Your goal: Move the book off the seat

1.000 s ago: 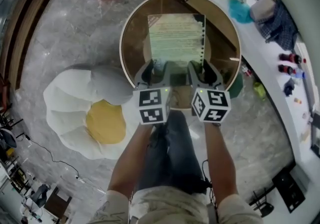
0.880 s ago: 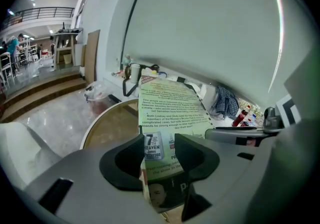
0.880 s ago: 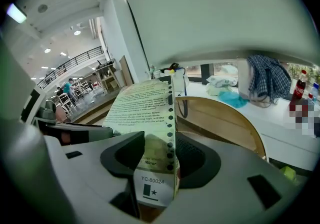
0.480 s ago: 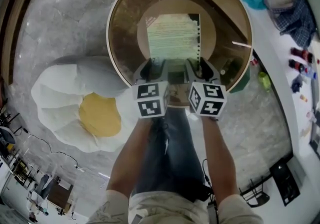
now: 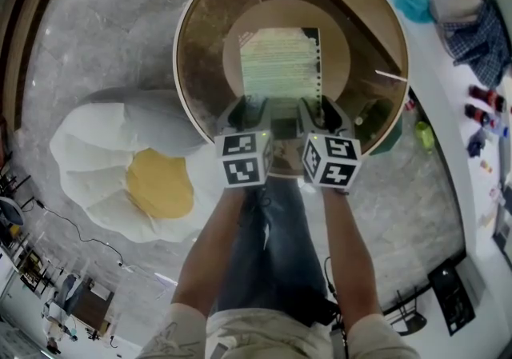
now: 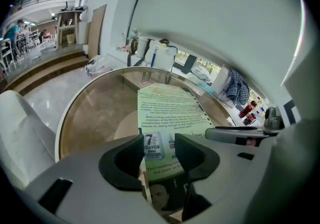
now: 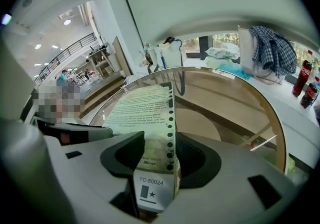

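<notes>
Book (image 5: pixel 280 61), green back cover up, held level over round glass table (image 5: pixel 200 69); contact with the glass unclear. Egg-shaped white and yellow seat (image 5: pixel 104 157) lies well left on marble floor (image 5: pixel 80 29). Left gripper (image 5: pixel 246 113) and right gripper (image 5: pixel 324 113) each clamp the book's near edge. White counter (image 5: pixel 448 117) at right carries checked cloth (image 5: pixel 484 29) and bottles (image 7: pixel 302 78). Only the right gripper view shows sticker (image 7: pixel 150 185), marked YC-80024.
</notes>
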Demonstrator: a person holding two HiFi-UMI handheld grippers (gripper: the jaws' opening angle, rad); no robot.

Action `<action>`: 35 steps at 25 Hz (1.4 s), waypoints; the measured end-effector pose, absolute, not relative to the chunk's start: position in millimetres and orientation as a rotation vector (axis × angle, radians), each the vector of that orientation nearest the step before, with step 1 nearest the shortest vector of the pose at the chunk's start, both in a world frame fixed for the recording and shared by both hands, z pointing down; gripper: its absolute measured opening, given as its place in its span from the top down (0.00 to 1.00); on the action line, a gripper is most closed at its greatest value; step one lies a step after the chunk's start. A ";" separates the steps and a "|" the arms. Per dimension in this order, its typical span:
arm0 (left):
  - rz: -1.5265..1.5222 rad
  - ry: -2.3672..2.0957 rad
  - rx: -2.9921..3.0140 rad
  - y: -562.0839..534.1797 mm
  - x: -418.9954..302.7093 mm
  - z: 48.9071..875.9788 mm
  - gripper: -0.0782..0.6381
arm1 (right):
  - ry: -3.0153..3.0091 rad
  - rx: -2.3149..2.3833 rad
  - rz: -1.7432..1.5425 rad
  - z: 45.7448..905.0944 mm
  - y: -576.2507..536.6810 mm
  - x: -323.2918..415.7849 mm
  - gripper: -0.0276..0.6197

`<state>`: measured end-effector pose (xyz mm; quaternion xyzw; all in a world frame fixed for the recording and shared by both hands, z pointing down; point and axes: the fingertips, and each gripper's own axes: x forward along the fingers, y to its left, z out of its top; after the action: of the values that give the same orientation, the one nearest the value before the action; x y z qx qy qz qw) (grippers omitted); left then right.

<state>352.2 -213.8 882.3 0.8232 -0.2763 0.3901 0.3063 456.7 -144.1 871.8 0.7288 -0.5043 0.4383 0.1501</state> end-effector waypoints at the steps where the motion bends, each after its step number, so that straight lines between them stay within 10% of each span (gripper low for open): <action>1: 1.034 -0.729 2.176 -213.6 352.0 882.2 0.62 | -1.448 2.098 1.261 871.6 -143.9 456.8 0.65; 13: 0.932 -0.812 2.343 -240.3 359.2 793.1 0.62 | -1.511 2.197 1.143 788.2 -155.8 470.4 0.64; 35: 0.136 -1.024 2.936 -254.2 337.1 326.2 0.63 | -1.840 2.511 0.163 326.8 -169.6 442.0 0.65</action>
<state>337.1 -254.2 326.2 0.9432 -0.3291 0.0436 0.0147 442.0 -169.6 326.8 0.8055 -0.5902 0.0522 0.0122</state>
